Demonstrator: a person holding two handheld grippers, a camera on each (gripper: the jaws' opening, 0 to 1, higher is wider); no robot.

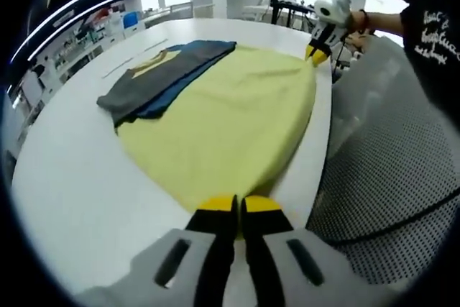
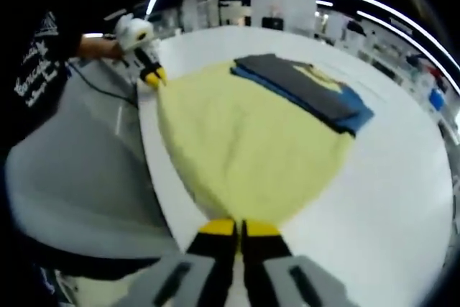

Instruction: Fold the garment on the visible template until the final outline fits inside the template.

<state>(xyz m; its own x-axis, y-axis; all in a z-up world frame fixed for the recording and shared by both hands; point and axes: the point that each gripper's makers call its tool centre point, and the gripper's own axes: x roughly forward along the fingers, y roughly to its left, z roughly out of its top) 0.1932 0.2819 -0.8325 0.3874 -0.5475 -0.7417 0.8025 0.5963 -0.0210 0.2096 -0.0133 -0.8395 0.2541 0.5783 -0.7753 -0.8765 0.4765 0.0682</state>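
Both grippers, left (image 1: 238, 205) and right (image 2: 239, 228), were clamped shut on corners of the pale yellow cloth garment (image 1: 230, 120) at the white table's (image 1: 79, 177) near edge; bare tabletop lay open beyond the dark grey-and-blue folded section (image 1: 162, 77).

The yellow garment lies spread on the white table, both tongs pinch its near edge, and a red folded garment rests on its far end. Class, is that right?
Not quite: the folded garment on the far end is dark grey and blue, not red, as the left gripper view shows. The rest stands: the yellow garment lies spread on the white table, with the left tongs and right tongs pinching its near edge.
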